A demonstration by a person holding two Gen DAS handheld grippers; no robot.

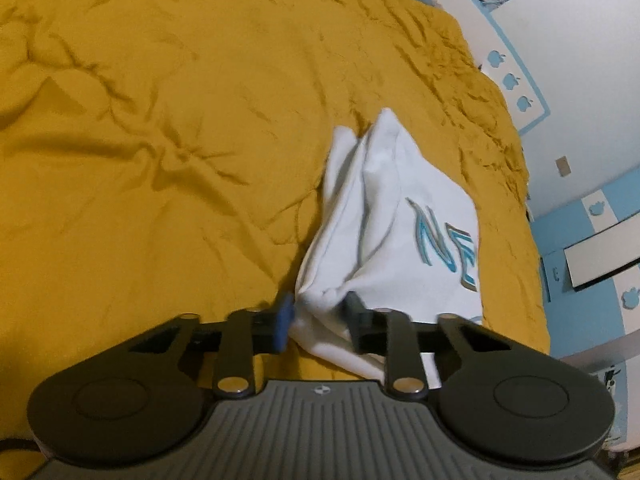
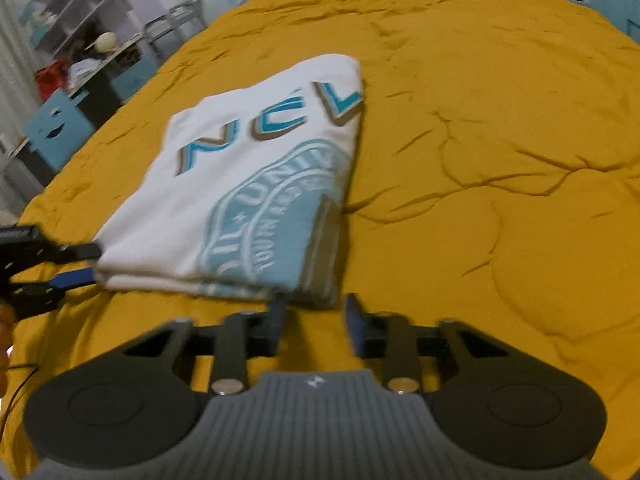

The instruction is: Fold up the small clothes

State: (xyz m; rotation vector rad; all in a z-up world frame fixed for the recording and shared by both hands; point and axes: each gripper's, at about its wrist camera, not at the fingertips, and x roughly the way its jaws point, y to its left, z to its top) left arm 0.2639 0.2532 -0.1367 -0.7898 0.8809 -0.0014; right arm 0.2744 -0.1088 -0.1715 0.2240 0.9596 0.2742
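A folded white shirt (image 1: 400, 208) with blue lettering and a pale blue round crest lies on a yellow bedspread (image 1: 160, 120). In the left wrist view, a bunched corner of it sits pinched between the blue pad and the dark pad of my left gripper (image 1: 320, 316). In the right wrist view the shirt (image 2: 240, 160) lies flat ahead. The left gripper (image 2: 90, 264) holds its near left corner. My right gripper (image 2: 314, 316) sits just short of the near right corner, jaws slightly apart, with only bedspread (image 2: 500, 160) showing between them.
The bed's edge runs along the right in the left wrist view, beside a white wall with blue apple stickers (image 1: 510, 80). In the right wrist view, a blue desk (image 2: 60, 128) and cluttered shelves (image 2: 72, 0) stand beyond the bed's left side.
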